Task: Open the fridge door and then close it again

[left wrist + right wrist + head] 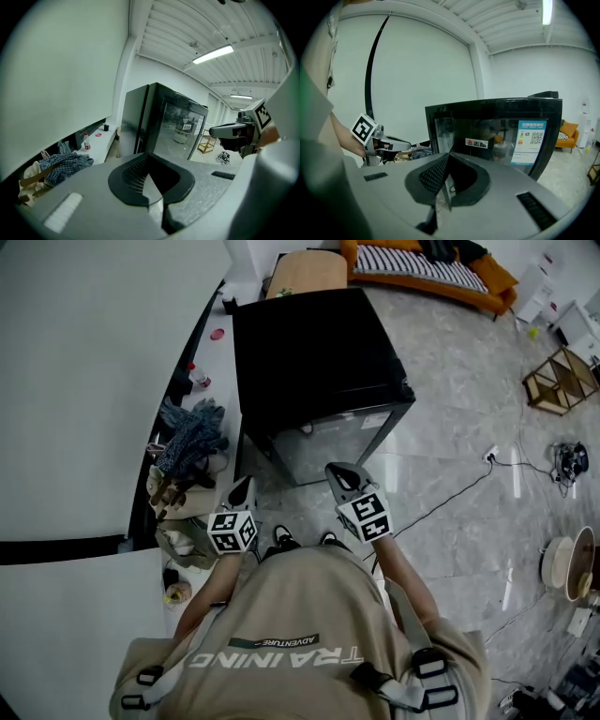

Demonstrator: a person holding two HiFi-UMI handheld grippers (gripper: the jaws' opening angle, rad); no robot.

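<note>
A black mini fridge [314, 362] stands on the floor in front of me, its glass door [337, 442] closed and facing me. In the right gripper view the door [501, 136] carries a red-logo sticker and an energy label. My left gripper [244, 487] hangs near the fridge's front left corner, apart from it, shut with nothing in it. My right gripper [340, 473] is just before the door's lower edge, also shut and empty. In the gripper views each pair of fingertips [151, 180] [444, 187] meets in a seam. Each view also catches the other gripper [234, 132] [386, 143].
A low white shelf [220, 362] runs along the wall at the left, with a small bottle [198, 378], a pile of checked cloth [192, 432] and bags. A cable [450, 498] crosses the marble floor at the right. An orange sofa [427, 268] and a wooden rack [560, 381] stand farther off.
</note>
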